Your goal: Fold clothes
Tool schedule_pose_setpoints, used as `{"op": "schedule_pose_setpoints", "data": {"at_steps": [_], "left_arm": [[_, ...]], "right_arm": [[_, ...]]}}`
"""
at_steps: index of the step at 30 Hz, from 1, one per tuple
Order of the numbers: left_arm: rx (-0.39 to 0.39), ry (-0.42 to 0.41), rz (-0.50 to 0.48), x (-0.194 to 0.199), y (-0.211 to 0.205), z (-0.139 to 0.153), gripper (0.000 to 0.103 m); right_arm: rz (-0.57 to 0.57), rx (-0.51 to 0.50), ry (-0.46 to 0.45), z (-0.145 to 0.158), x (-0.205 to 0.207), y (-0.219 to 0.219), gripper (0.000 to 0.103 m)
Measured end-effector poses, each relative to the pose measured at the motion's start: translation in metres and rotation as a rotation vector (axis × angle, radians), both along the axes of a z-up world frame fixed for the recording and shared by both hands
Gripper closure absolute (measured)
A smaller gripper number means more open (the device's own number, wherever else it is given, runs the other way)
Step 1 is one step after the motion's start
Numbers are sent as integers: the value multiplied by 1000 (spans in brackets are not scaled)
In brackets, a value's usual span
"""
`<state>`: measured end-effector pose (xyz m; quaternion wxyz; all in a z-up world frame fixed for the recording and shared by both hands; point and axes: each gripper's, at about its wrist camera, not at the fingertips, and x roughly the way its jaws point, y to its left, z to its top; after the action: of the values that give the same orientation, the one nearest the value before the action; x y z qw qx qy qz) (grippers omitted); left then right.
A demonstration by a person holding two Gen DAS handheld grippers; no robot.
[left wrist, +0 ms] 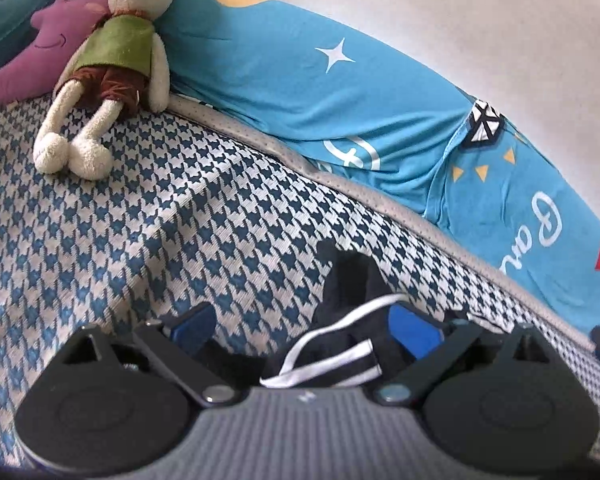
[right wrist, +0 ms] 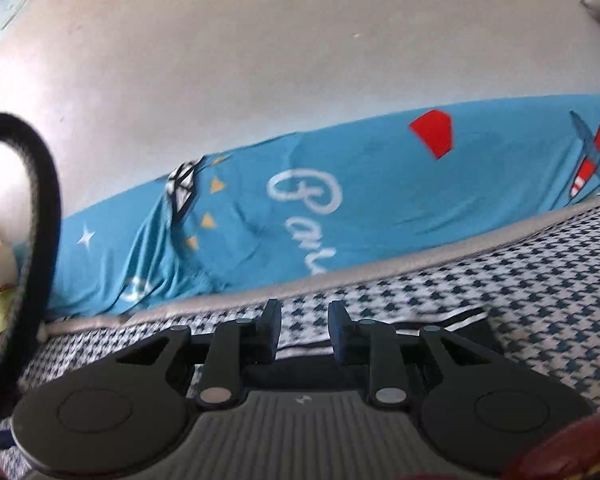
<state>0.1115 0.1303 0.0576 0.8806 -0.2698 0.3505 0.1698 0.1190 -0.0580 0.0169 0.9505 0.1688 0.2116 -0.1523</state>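
Houndstooth bedding in blue and white (left wrist: 140,220) covers the surface, bordered by a grey mesh strip and a bright blue printed sheet (left wrist: 284,80) tucked against a white wall (right wrist: 300,40). At far left in the left wrist view a purple plush toy (left wrist: 56,32) lies beside a cream stuffed rabbit in a green top and brown shorts (left wrist: 112,60), both resting near the sheet. Further right, the left gripper (left wrist: 300,328) has its blue-padded jaws spread wide, and a black garment with white stripes (left wrist: 340,320) is bunched between them against the right pad; whether it is pinched I cannot tell. In the right wrist view, a black strap or cord (right wrist: 40,200) curves down the left edge. The right gripper (right wrist: 304,332) has its jaws slightly parted with nothing between the pads; the dark striped garment lies just beneath and behind them on the bedding.
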Motion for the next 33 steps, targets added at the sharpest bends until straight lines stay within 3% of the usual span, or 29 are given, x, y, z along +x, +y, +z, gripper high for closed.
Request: {"op": "schedule_pose_setpoints", "data": {"at_steps": [8,14,21,24,26,27,29,30,33], "left_arm": [[-79,43,-63,26,12,-22,0],[-184,63,-81,48,23,-38,0],[-151,102,-82,69,14,-46,3],[-122,101,-105,73,8,-46,28],[-118,91,-124,73,3,-44,54],[-100,81,-120,72,1,-42,58],[-57,59,-108,69,-4,-35,76],[-36,48,-103,67,-6,-32,79],[130,14,-52,61,-11,-14,84]], "right_arm": [[86,44,30,0,5,12,76],[129,66,56,-1,5,19,76],[153,29,63,0,7,24,75],[154,40,73,-2,8,24,75],[157,44,80,-3,9,23,75],[158,44,81,-3,9,22,75],[157,50,85,-4,9,20,75],[156,54,86,-4,9,19,75],[148,58,92,-4,11,16,75]]}}
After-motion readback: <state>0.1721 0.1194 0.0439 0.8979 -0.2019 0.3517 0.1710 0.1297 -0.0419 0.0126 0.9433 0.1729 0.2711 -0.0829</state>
